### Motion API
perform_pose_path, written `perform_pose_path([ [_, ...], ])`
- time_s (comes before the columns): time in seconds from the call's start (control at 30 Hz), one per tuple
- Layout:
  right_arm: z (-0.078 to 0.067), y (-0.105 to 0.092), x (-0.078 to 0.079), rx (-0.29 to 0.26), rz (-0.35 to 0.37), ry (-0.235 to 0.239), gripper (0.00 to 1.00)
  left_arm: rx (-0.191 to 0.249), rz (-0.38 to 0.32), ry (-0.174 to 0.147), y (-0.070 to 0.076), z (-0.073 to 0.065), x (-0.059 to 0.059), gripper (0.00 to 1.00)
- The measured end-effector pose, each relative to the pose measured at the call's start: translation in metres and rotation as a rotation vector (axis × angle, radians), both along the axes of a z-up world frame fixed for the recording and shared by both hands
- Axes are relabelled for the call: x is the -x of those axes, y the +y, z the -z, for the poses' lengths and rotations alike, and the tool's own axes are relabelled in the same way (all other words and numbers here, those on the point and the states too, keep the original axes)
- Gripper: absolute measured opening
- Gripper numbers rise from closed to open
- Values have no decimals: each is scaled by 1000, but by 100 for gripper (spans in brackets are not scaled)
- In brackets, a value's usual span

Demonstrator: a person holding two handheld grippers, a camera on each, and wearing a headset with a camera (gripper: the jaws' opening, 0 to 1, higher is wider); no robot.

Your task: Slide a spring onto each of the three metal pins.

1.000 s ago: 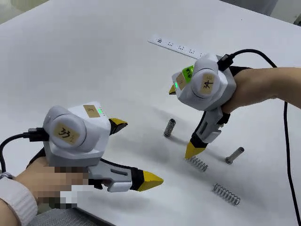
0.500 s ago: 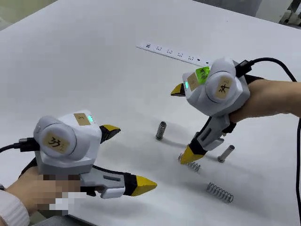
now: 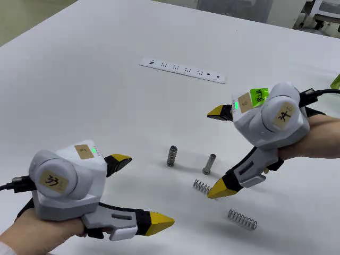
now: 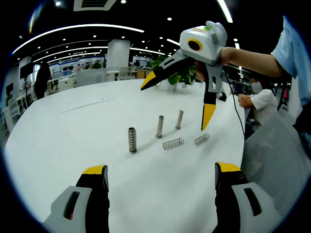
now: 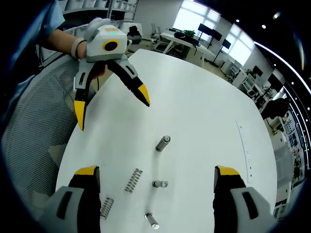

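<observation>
White bench (image 3: 79, 79). By its near edge, left hand-held gripper (image 3: 139, 189): jaws wide, nothing held. The right hand-held gripper (image 3: 217, 152): gaping too, empty, lower tip just beside a loose spring (image 3: 202, 186). Mid-bench stand a sprung pin (image 3: 171, 155) and a bare pin (image 3: 209, 163). Risk: closing off-centre flicks the spring away (round coil, likely rolls), or the tip knocks the bare pin over.

Shiny metal springs (image 3: 242, 219) and pins (image 3: 209, 163) on a matt white table (image 3: 95, 95).
</observation>
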State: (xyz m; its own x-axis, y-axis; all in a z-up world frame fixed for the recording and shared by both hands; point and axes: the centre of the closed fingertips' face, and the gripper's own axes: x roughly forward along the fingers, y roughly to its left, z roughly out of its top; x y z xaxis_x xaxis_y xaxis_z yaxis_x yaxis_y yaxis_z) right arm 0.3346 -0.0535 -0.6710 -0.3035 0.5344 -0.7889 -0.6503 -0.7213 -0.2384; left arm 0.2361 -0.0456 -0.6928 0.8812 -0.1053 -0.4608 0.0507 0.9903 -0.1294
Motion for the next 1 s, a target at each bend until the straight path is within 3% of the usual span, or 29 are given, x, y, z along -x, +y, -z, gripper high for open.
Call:
perform_pose_path([
  [0.17,-2,-16,-4,-29,77,48,99,-6,33,6,-8,0,-3,92],
  [0.27,1,-30,-9,-53,112,46,99,-18,58,3,-12,-2,-4,92],
  [0.6,4,-71,-23,-77,275,107,99,-35,76,15,-6,0,-3,91],
  [1.0,13,-103,-34,-100,426,176,98,-31,109,31,-7,1,-10,91],
])
